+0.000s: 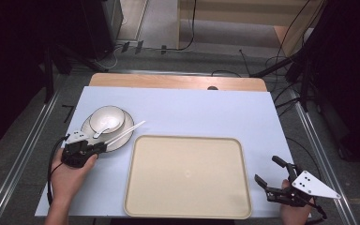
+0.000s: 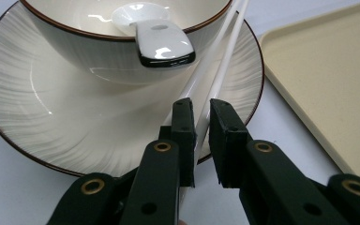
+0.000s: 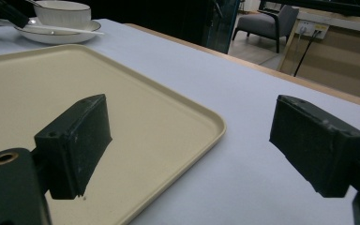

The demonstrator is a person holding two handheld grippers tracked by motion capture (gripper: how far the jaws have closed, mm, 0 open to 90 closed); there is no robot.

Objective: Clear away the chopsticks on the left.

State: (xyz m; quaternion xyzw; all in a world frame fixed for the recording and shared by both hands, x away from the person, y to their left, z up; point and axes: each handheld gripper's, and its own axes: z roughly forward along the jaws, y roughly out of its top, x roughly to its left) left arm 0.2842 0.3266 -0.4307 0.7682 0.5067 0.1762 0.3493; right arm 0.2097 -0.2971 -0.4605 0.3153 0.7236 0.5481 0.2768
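- The left gripper (image 2: 201,117) has its jaws nearly together around the near ends of the white chopsticks (image 2: 215,70), which lie across the plate (image 2: 37,117) near the table's left edge; whether the pads truly press on them cannot be told, as a thin gap shows beside the sticks.
- To do this well, I would judge both sticks must sit squarely between the pads before lifting; one seems closer to the left jaw, so a loose pinch could drop the other.
- A slow, level lift looks wise, since the far ends rest against the bowl (image 2: 98,56) and may drag on its rim.
- The spoon (image 2: 161,44) hangs over the bowl's edge just beside the chopsticks; a sideways sweep could knock it.
- The beige tray (image 1: 187,176) lies just right of the plate, bare, toward the table's near edge.
- The right gripper (image 1: 274,171) hovers at the near right corner, jaws spread wide, holding nothing, well apart from the crockery.
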